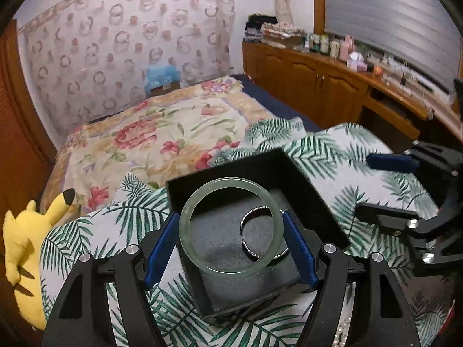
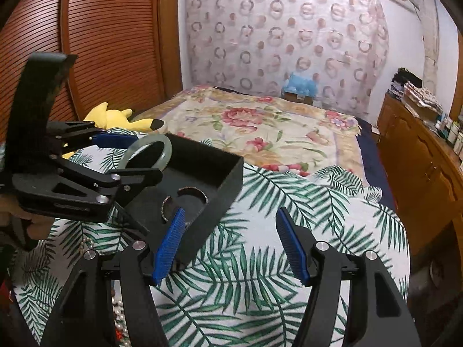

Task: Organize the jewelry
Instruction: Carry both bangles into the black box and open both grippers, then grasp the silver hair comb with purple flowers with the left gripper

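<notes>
Left wrist view: your left gripper (image 1: 231, 243) is clamping the jade bangle (image 1: 230, 227) above the black box (image 1: 303, 179), angling downward. Releasing off-centre risks it knocking the silver cuff (image 1: 254, 234) inside. Your right gripper (image 2: 230, 244) is hovering open, empty, over the palm-print cloth (image 2: 260, 289).

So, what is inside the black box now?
Inside the black box a silver open bangle lies on grey padding. The left fingers hold the green jade bangle above it, which covers part of the silver one.
</notes>
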